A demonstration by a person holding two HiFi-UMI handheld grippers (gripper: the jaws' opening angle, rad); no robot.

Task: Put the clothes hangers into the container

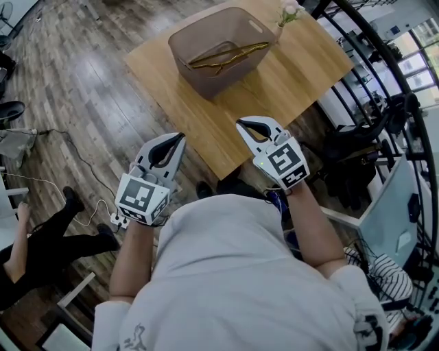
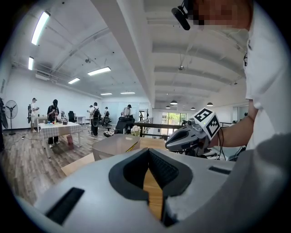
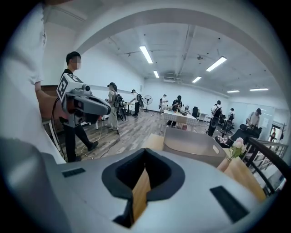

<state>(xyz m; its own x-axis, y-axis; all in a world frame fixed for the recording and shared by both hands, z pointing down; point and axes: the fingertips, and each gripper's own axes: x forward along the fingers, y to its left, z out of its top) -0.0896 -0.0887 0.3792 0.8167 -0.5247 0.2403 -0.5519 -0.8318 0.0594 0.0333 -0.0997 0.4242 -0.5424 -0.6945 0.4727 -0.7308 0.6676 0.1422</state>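
My white hand-held right gripper (image 1: 241, 124) has its jaws pressed together on nothing, and my left gripper (image 1: 181, 136) matches it. Both hover at the light wooden table's (image 1: 295, 72) near edge. The gold metal clothes hangers (image 1: 230, 55) lie inside the translucent grey plastic container (image 1: 200, 81).

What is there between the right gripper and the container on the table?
Only bare wooden table top lies between the right gripper and the container; the head view shows this.

I see a light wooden table (image 1: 302, 75) on the plank floor (image 1: 82, 82). A grey-brown container (image 1: 236, 77) stands on it, with a small flower vase (image 1: 287, 15) just beside.
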